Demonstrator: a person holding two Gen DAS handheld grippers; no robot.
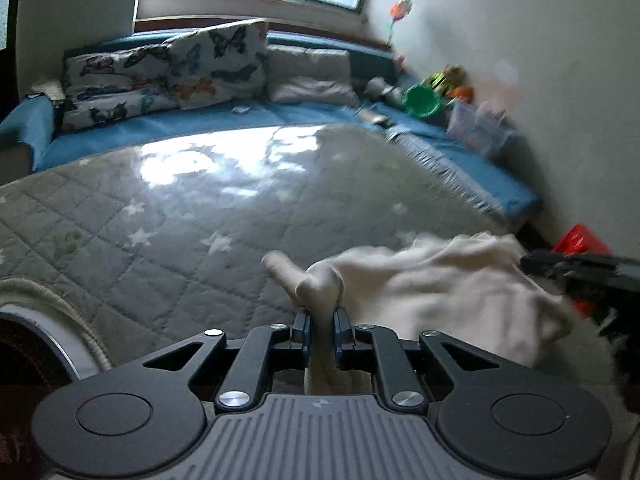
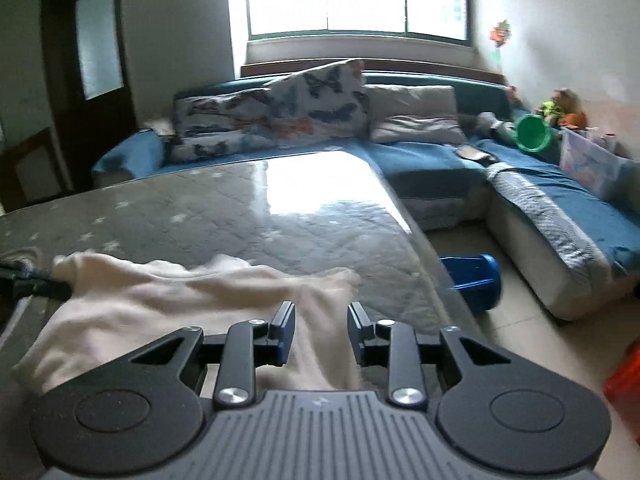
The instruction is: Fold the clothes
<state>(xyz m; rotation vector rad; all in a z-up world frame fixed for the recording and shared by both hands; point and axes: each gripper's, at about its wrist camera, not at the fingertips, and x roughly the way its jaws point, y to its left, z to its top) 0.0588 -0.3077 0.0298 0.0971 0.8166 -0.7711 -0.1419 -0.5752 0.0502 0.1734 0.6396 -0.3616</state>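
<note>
A white garment [image 1: 440, 280] lies bunched on the grey star-print quilted table [image 1: 160, 220]. My left gripper [image 1: 321, 326] is shut on a fold of it, and a twisted end of cloth sticks up past the fingertips. In the right wrist view the same garment [image 2: 160, 300] spreads to the left over the table [image 2: 240, 208]. My right gripper [image 2: 321, 326] stands over its right end with the jaws apart; the cloth runs flat between them and is not pinched. Each gripper shows as a dark blurred shape in the other's view: the right gripper [image 1: 560, 270], the left gripper [image 2: 36, 284].
A blue corner sofa [image 2: 432, 156] with butterfly cushions [image 2: 312, 108] runs behind and to the right of the table. A green bucket [image 2: 532, 132] and a plastic box [image 2: 588, 160] sit on it. A blue stool [image 2: 476, 280] lies on the floor right of the table, with a red thing [image 2: 624, 376] nearer.
</note>
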